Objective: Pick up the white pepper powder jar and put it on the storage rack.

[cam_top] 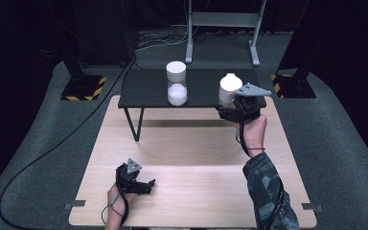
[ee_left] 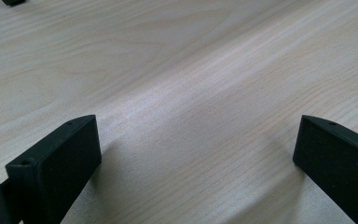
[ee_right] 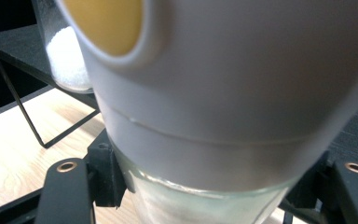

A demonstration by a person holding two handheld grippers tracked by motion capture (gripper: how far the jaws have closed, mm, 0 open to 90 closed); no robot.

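White-capped glass shaker (cam_top: 228, 90), a jar with a broad white top and a clear lower body, is being held in the right gripper (cam_top: 230, 111) over the right end of a low black bench (cam_top: 143, 88), close to that bench's near edge. In the right gripper view the shaker (ee_right: 242, 93) is sitting very close to the camera: its white cap is showing a round yellowish opening on top, and the two black jaws are pressing against the glass body just below the cap, one on each side, gripping it firmly. A person's right hand (cam_top: 253, 132), in a camouflage-patterned sleeve (cam_top: 263, 184), is carrying this gripper. A second container, a clear glass jar (cam_top: 177, 83) with a white lid and white powder in its lower half, is standing upright near the middle of the bench, well apart from the held shaker; in the right gripper view it (ee_right: 67, 60) is appearing beyond the shaker at the upper left. The bench is standing at the far edge of a pale wooden table (cam_top: 191, 191). The left gripper (cam_top: 146, 186) is resting low near the table's near left corner, held by the person's left hand (cam_top: 117, 199). In the left gripper view its jaws are standing wide apart, with bare wood grain (ee_left: 191, 116) between them.
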